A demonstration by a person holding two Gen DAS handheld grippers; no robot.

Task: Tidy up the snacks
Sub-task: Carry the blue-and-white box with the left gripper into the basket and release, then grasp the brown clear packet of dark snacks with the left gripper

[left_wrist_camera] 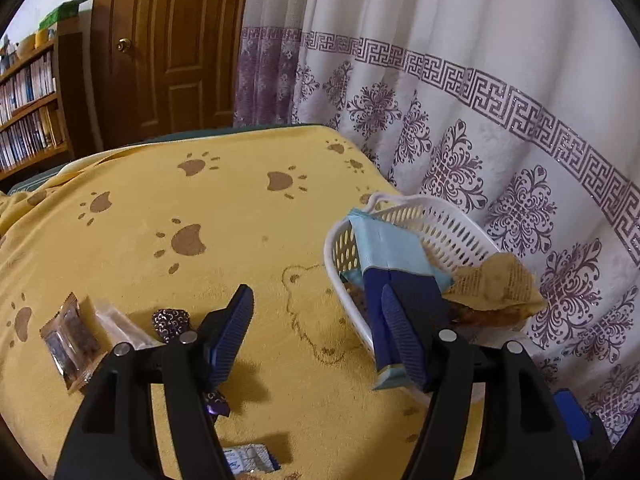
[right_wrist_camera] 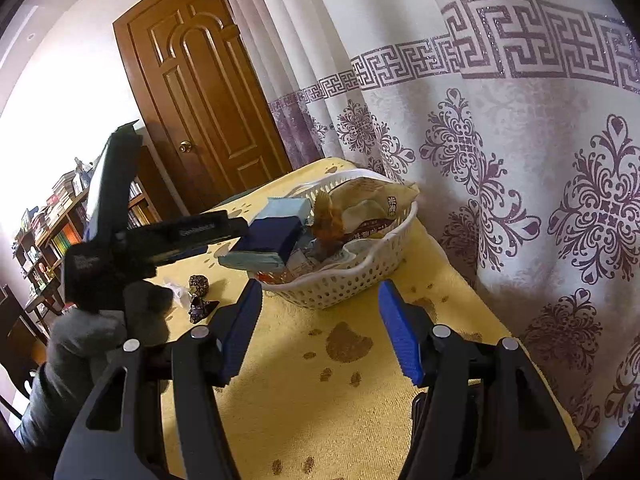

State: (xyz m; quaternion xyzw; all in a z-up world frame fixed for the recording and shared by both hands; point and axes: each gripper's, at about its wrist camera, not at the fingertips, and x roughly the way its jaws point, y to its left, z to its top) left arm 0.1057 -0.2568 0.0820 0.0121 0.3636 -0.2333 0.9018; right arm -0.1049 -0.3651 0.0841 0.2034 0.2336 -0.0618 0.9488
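**Operator:** Where is the blue box, and what are the grippers doing?

**Guide:** The blue box (left_wrist_camera: 394,264) leans over the near rim of the white basket (left_wrist_camera: 440,220), half inside. Your left hand-held gripper (left_wrist_camera: 316,332) stands partly open; one pad lies against the box, nothing clamped. Your right hand-held gripper (right_wrist_camera: 320,328) hangs half open, empty, near the basket.

**Operator:** How will the loose snacks handle?

**Guide:** The brown packet (left_wrist_camera: 70,340) on the table looks light, crinkly, probably slippery. Grip it across its middle, gently.

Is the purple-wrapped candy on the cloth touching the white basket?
Apart. The left wrist view shows bare yellow cloth between the purple-wrapped candy and the white basket.
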